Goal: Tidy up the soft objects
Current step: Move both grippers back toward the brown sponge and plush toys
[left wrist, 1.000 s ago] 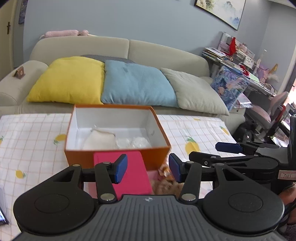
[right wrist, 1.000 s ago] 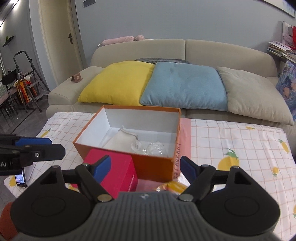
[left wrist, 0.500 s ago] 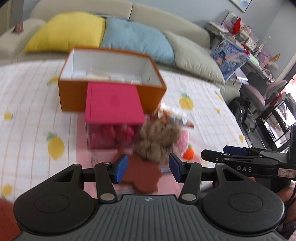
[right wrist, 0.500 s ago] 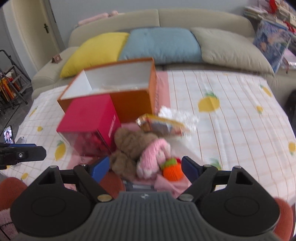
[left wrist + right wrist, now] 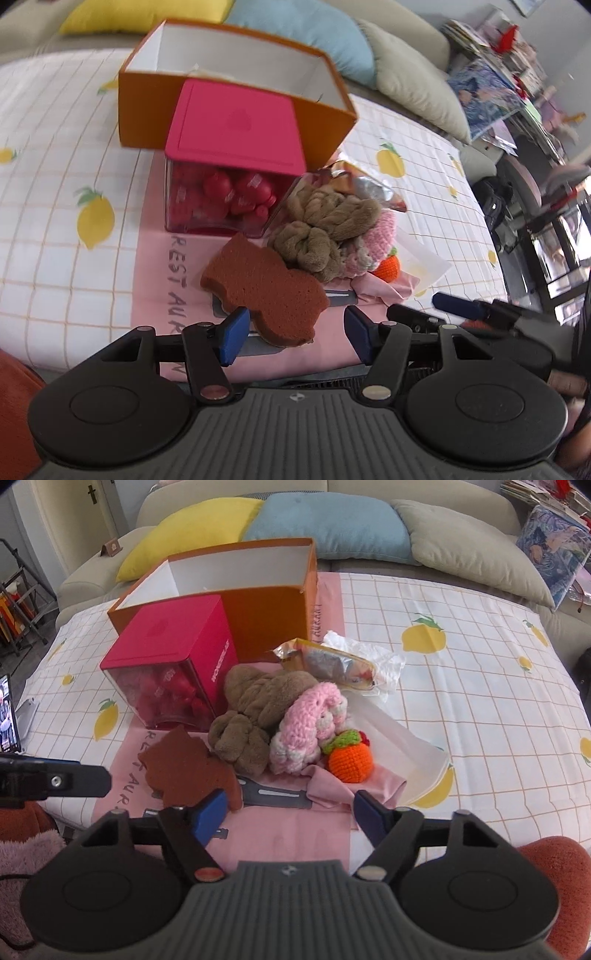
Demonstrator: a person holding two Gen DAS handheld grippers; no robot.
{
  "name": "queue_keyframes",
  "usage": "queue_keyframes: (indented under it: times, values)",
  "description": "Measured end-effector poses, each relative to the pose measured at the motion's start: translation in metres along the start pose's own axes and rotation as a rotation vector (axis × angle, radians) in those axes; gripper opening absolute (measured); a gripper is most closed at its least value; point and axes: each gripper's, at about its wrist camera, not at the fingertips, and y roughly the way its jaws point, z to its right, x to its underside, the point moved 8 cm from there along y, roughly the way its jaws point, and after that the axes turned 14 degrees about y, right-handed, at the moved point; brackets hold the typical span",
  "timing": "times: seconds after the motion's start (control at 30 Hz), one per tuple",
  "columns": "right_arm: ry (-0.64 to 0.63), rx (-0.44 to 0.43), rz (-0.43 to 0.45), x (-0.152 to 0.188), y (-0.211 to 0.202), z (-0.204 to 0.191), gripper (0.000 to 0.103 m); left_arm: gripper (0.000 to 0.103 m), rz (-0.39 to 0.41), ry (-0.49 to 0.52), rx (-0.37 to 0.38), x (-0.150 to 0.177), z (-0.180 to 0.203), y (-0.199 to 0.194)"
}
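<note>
the left gripper (image 5: 291,334) is held released around the brown sponge (image 5: 264,286), ready for grasping. the right gripper (image 5: 286,814) is released too, kept before the soft pile, nothing grasped.

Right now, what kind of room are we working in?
Most likely a home living room: a beige sofa with yellow, blue and grey cushions stands behind a table under a lemon-print cloth, and cluttered shelves stand at the side.

Pink box (image 5: 166,653) blocks orange box (image 5: 266,616) front; top open.

Yellow pillow (image 5: 195,535), blue pillow (image 5: 328,528), phone (image 5: 8,716)
</note>
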Motion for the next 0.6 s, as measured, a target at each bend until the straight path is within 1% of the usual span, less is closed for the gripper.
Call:
queue_keyframes:
  times: [0.03, 0.07, 0.1, 0.17, 0.23, 0.3, 0.33, 0.37, 0.47, 0.5, 0.53, 0.57, 0.6]
  values:
    - [-0.007, -0.006, -0.009, 0.001, 0.003, -0.002, 0.063, 0.076, -0.01, -0.012, -0.009, 0.001, -0.002, 0.005]
    - [-0.014, -0.007, -0.015, 0.002, 0.006, -0.004, 0.059, 0.076, -0.02, -0.018, -0.023, 0.001, -0.004, 0.01]
    - [-0.021, -0.002, -0.019, 0.002, 0.01, -0.005, 0.058, 0.077, -0.026, -0.021, -0.031, 0.001, -0.004, 0.015]
    - [-0.035, 0.014, -0.027, 0.003, 0.017, -0.006, 0.058, 0.084, -0.045, -0.015, -0.051, 0.0, -0.004, 0.026]
    - [-0.032, 0.012, -0.043, 0.004, 0.023, -0.006, 0.058, 0.084, -0.046, 0.001, -0.07, 0.0, -0.003, 0.036]
    - [-0.028, -0.002, -0.062, 0.005, 0.029, -0.006, 0.055, 0.084, -0.06, 0.015, -0.094, 0.001, -0.004, 0.045]
    - [-0.031, -0.003, -0.072, 0.006, 0.033, -0.006, 0.051, 0.085, -0.068, 0.021, -0.088, 0.003, -0.004, 0.048]
    - [-0.035, 0.001, -0.083, 0.008, 0.037, -0.006, 0.046, 0.085, -0.074, 0.025, -0.067, 0.005, -0.002, 0.05]
    - [-0.027, 0.03, -0.108, 0.01, 0.051, 0.001, 0.038, 0.085, -0.104, 0.014, -0.005, 0.01, 0.005, 0.055]
    - [-0.021, 0.033, -0.115, 0.01, 0.054, 0.003, 0.035, 0.085, -0.115, 0.01, 0.005, 0.012, 0.008, 0.057]
    - [-0.011, 0.027, -0.124, 0.01, 0.058, 0.005, 0.03, 0.085, -0.124, 0.01, 0.009, 0.013, 0.009, 0.059]
    - [-0.003, 0.016, -0.13, 0.01, 0.062, 0.006, 0.027, 0.085, -0.128, 0.01, 0.005, 0.015, 0.009, 0.06]
    - [0.002, 0.006, -0.132, 0.009, 0.065, 0.006, 0.027, 0.084, -0.131, 0.01, 0.0, 0.016, 0.01, 0.06]
